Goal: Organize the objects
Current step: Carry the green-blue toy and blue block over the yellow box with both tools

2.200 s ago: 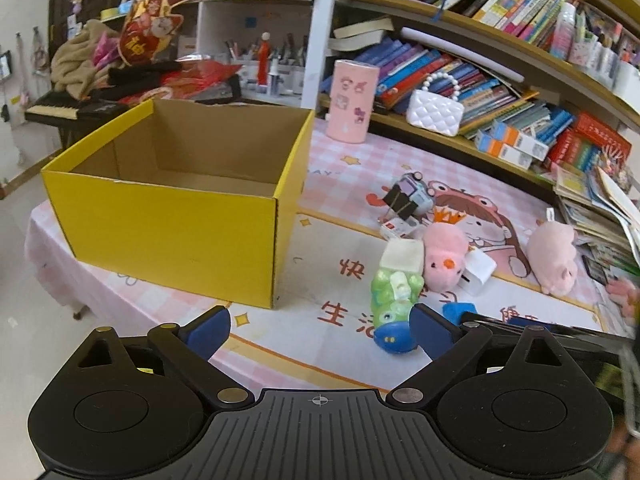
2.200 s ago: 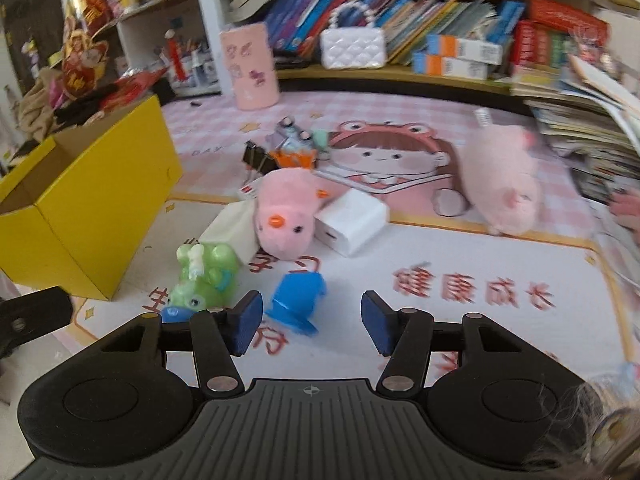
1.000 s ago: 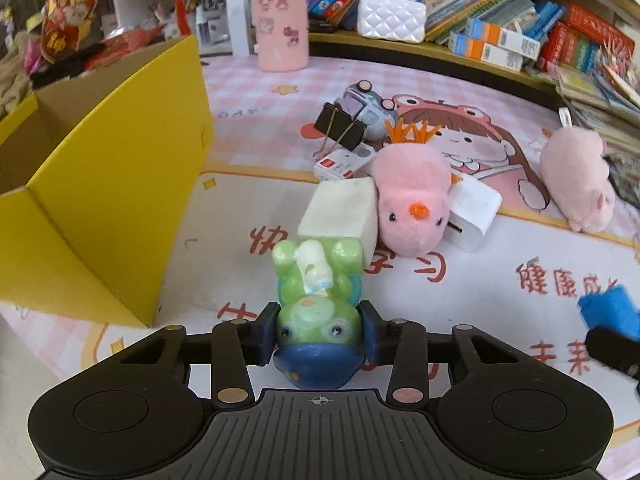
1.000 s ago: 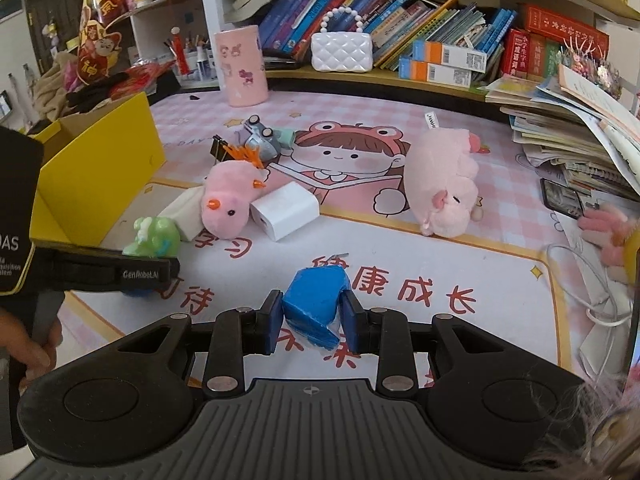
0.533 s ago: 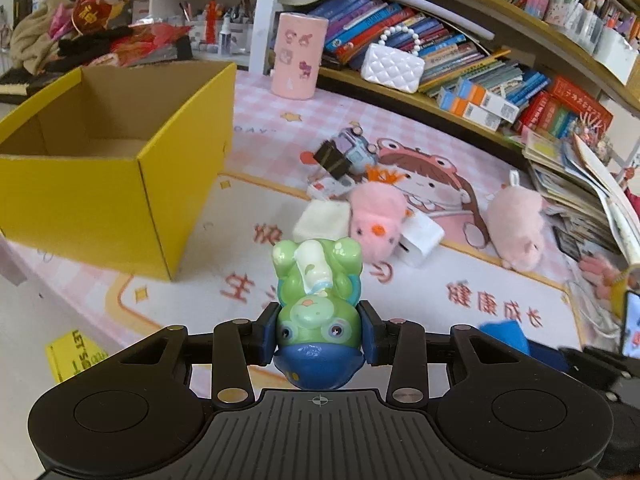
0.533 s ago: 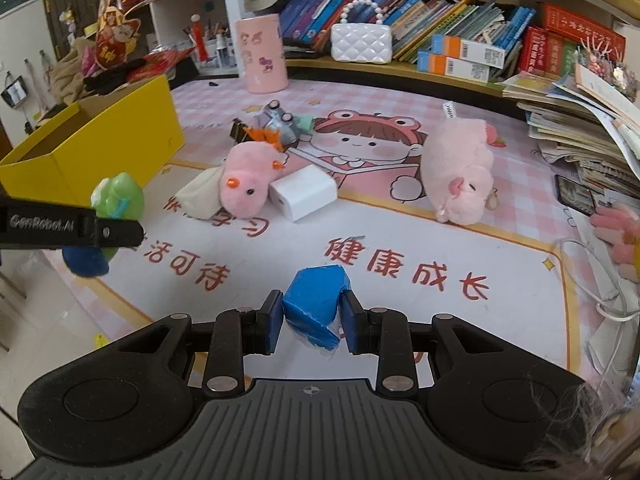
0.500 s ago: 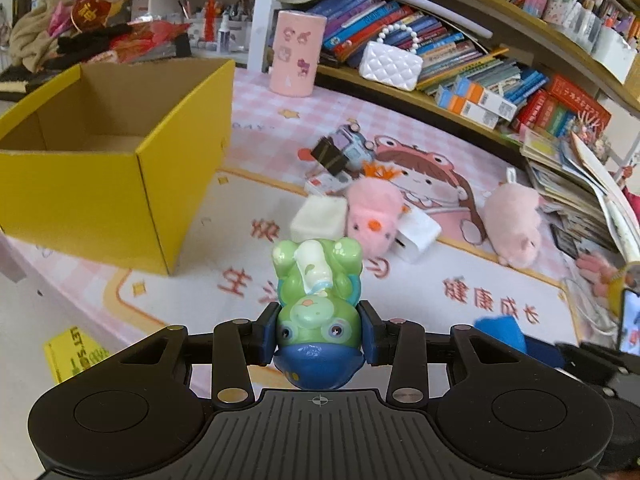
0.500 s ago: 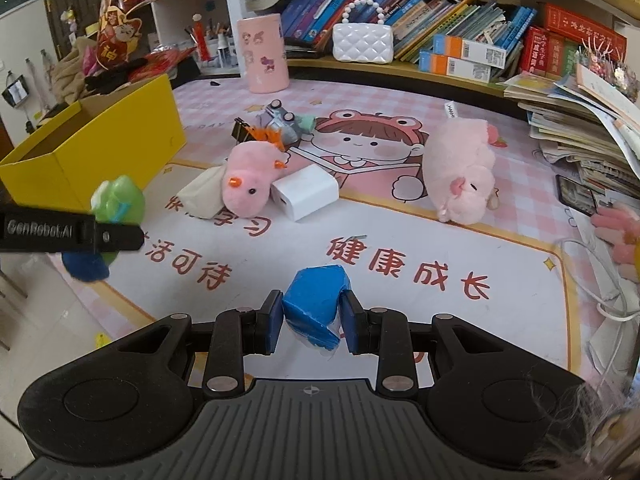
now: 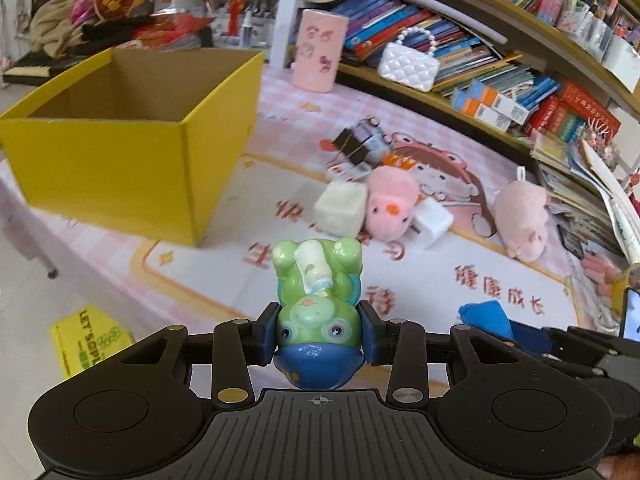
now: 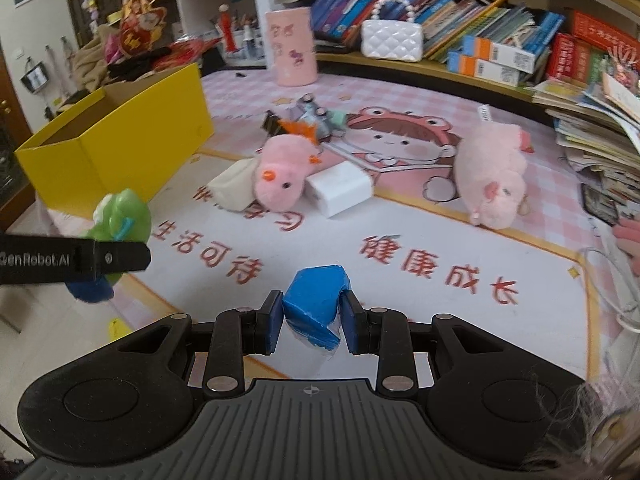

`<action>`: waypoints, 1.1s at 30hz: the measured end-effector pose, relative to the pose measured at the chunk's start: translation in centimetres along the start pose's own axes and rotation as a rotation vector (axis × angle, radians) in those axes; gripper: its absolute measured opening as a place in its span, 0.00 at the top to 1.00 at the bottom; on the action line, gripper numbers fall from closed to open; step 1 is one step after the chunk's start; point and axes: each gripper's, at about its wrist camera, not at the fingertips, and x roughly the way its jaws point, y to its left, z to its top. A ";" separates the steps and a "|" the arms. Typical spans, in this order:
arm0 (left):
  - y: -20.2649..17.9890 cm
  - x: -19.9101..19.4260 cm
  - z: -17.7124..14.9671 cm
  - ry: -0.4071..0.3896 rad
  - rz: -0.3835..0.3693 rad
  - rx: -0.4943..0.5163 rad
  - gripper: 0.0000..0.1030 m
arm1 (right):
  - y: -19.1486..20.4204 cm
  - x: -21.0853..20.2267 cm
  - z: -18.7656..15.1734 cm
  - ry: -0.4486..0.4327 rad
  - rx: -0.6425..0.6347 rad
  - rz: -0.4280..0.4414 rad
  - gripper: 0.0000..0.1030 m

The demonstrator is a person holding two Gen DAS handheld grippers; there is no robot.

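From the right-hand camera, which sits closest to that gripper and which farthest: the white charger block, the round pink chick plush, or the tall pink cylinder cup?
1. White charger block: nearest the right gripper, straight ahead on the mat.
2. Round pink chick plush: just left of the charger, slightly farther.
3. Tall pink cylinder cup: farthest, standing by the bookshelf.

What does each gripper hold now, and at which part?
Left gripper: green frog toy, clamped at its head sides. Right gripper: blue block, at its sides.
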 end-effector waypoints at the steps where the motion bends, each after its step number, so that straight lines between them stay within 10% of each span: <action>1: 0.3 -0.2 -0.2 -0.001 0.004 -0.004 0.63 | 0.3 0.1 -0.1 0.004 -0.005 0.007 0.72; 33: 20.1 -6.8 -1.6 -0.034 -0.122 0.036 0.63 | 23.1 0.3 -1.4 -0.031 -0.071 -0.014 0.72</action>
